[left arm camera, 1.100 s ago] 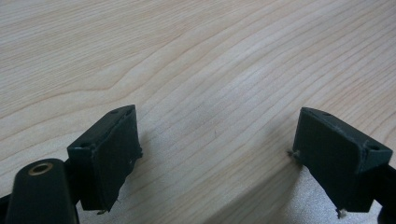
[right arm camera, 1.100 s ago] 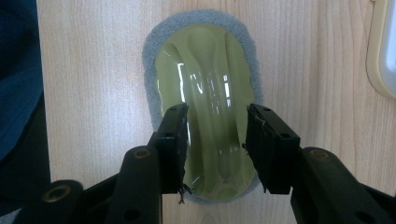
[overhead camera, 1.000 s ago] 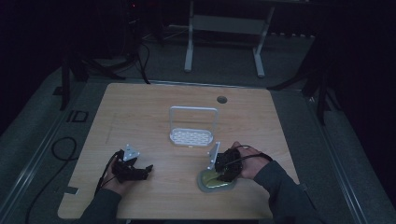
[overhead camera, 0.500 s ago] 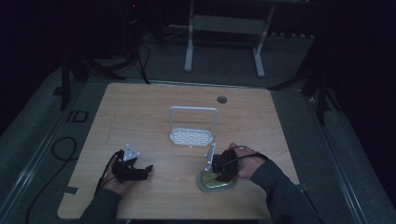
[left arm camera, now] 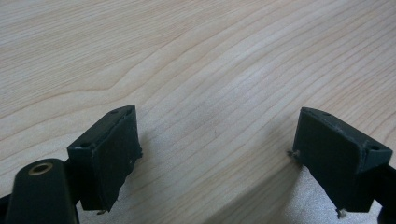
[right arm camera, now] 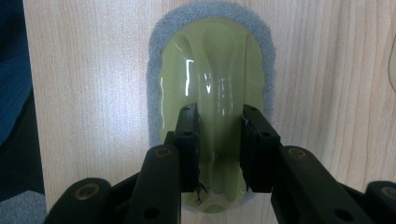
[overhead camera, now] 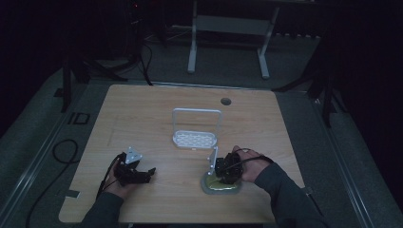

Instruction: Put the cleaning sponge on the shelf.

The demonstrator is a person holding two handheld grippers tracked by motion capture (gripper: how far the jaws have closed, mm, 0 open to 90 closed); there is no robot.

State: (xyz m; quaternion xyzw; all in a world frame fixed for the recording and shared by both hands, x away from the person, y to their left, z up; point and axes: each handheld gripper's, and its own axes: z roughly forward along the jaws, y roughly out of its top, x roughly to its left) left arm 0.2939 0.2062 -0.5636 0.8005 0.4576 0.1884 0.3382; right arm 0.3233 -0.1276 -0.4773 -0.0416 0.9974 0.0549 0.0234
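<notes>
A scrubber with a glossy yellow-green handle [right arm camera: 210,60] on a grey pad [right arm camera: 156,56] lies flat on the wooden table, near the front right [overhead camera: 221,186]. My right gripper [right arm camera: 219,116] points down onto it. Its jaws have just been closing and now clamp the raised middle ridge of the handle between their pads. In the high view the right gripper [overhead camera: 219,178] sits right on top of the scrubber. My left gripper [left arm camera: 215,140] stands open over bare wood with nothing between its jaws. It rests low at the front left of the table [overhead camera: 138,173].
A white perforated rack with an upright wire frame [overhead camera: 196,137] stands mid-table, just behind the scrubber. A round cable hole [overhead camera: 225,101] is at the back. The table's front edge runs just under the left jaws [left arm camera: 261,196]. Metal stand legs [overhead camera: 192,52] rise beyond the table.
In the dim high view the right hand stays over the scrubber, settling slightly onto it. The left hand has not moved.
</notes>
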